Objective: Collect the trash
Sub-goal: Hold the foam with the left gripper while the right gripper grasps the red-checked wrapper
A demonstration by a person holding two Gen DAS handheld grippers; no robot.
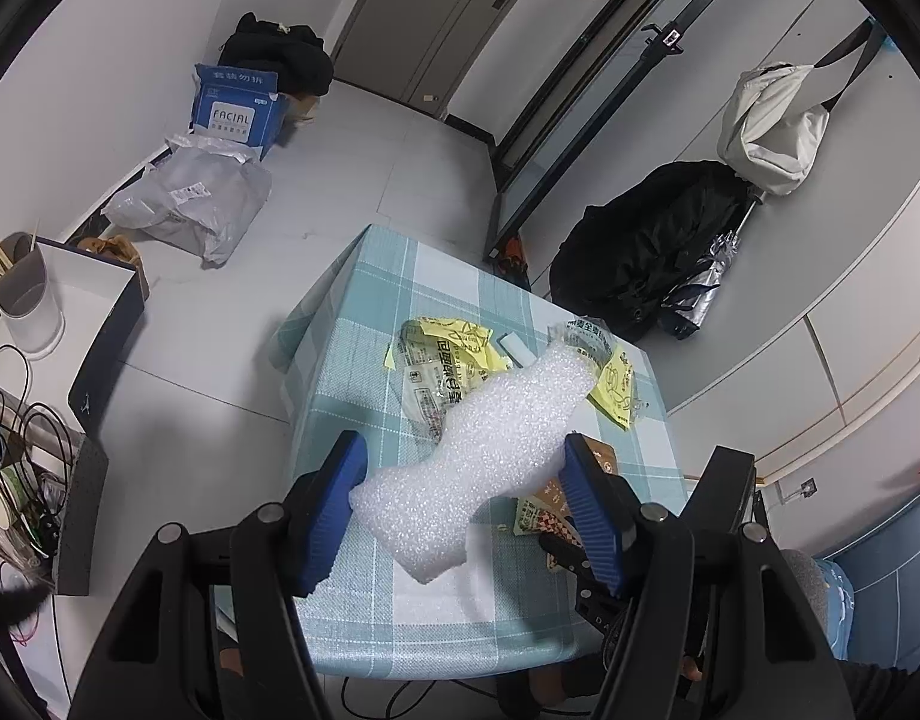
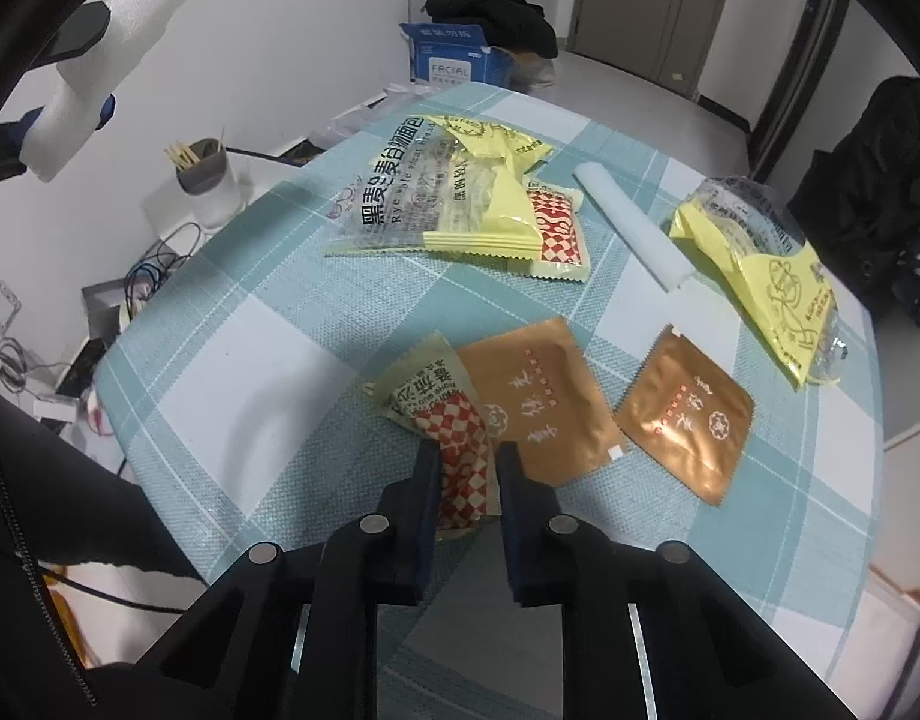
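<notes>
My left gripper point(image 1: 463, 447) hangs above the teal checked table point(image 1: 352, 300), its blue pads shut on a long white foam piece point(image 1: 502, 414); the same foam point(image 2: 118, 18) shows at the top left of the right wrist view. My right gripper point(image 2: 467, 459) is down at the table's near edge, its jaws shut on a red-and-white checkered wrapper point(image 2: 436, 390). Beside that wrapper lie two brown sachets point(image 2: 538, 402) point(image 2: 682, 414). Farther back are a yellow bread bag point(image 2: 436, 192), a second checkered wrapper point(image 2: 559, 228), a white foam roll point(image 2: 634, 228) and a crumpled yellow bag point(image 2: 766, 276).
A grey cup with sticks point(image 2: 205, 180) and tangled cables point(image 2: 16, 354) sit on a low stand left of the table. On the floor beyond are a blue carton point(image 1: 238, 108), a grey plastic bag point(image 1: 190, 204) and black bags point(image 1: 646, 246). A dark sleeve point(image 2: 34, 480) is at lower left.
</notes>
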